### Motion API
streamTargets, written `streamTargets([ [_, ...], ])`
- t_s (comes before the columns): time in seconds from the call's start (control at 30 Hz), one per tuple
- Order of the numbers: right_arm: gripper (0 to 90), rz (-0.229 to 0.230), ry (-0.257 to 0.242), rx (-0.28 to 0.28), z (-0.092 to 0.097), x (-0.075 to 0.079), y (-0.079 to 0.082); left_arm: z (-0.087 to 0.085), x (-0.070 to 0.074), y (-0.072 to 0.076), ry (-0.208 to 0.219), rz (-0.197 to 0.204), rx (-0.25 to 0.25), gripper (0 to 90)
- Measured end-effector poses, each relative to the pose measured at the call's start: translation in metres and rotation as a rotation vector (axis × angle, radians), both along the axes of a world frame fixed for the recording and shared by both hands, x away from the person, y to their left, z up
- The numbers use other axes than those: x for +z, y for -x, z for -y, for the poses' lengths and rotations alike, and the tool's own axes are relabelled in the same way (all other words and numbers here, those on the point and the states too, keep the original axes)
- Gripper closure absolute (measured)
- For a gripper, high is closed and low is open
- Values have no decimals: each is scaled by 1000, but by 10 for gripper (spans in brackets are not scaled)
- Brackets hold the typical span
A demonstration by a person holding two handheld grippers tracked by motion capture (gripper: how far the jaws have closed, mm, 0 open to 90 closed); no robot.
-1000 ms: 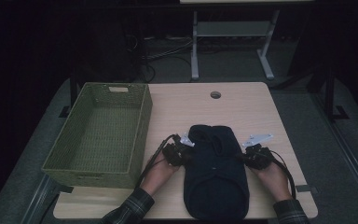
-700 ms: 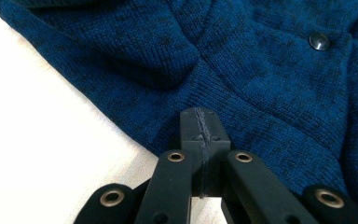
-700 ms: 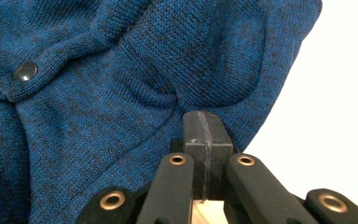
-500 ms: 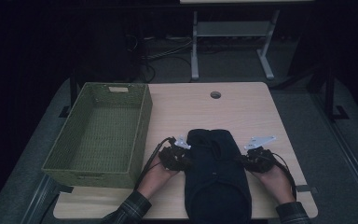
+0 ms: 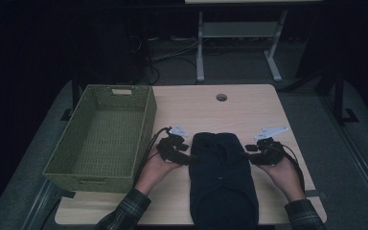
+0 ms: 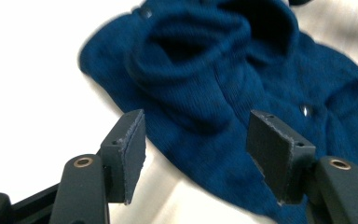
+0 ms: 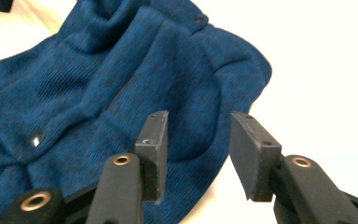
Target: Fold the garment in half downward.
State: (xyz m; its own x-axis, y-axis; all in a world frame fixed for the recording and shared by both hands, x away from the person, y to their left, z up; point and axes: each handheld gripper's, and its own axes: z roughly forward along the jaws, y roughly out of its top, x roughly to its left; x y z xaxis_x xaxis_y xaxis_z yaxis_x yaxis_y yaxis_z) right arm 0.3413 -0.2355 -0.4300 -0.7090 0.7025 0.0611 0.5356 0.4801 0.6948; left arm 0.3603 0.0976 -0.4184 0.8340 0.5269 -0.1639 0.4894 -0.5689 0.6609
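While the high view renders it as a nearly black oblong, the sweater (image 5: 223, 179) lies folded on the pale wooden counter (image 5: 249, 105), near the person, between the two hands. Close up, it is a deep blue fine rib knit with small metal snaps and a soft rolled collar (image 6: 223, 51). Its near end runs off the bottom of the high view.

Both tools have just been opening. The left tool (image 5: 188, 158) sits at the sweater's left edge, its flat dark pads spread apart over the cloth and pressing on nothing. The right tool (image 5: 247, 154), at the right edge, is likewise released, the fold's rounded corner (image 7: 242, 70) beyond its parted pads.

A green woven basket (image 5: 146, 124), rectangular, stands at the counter's left. Dim light hides the knit texture from above. Plaid sleeves (image 5: 124, 213) are cut off at the frame's bottom.
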Motion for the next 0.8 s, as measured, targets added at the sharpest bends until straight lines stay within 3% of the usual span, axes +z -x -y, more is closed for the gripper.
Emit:
streamTargets([
  [0.23,541,-9,-6,-16,-3,11,-21,5,17,-20,25,32,28,374],
  [0.43,541,0,-9,-20,-8,19,-40,9,26,-41,18,67,64,399],
  [0.6,541,-3,-8,-37,-10,21,-56,11,27,-58,11,72,90,411],
  [0.63,541,-1,1,-41,-11,20,-60,13,25,-67,-1,77,105,411],
  [0.77,548,7,-18,-56,-13,17,-72,16,21,-79,-30,72,123,417],
  [0.8,547,-9,-15,-60,-14,15,-75,19,16,-85,-30,68,132,417],
])
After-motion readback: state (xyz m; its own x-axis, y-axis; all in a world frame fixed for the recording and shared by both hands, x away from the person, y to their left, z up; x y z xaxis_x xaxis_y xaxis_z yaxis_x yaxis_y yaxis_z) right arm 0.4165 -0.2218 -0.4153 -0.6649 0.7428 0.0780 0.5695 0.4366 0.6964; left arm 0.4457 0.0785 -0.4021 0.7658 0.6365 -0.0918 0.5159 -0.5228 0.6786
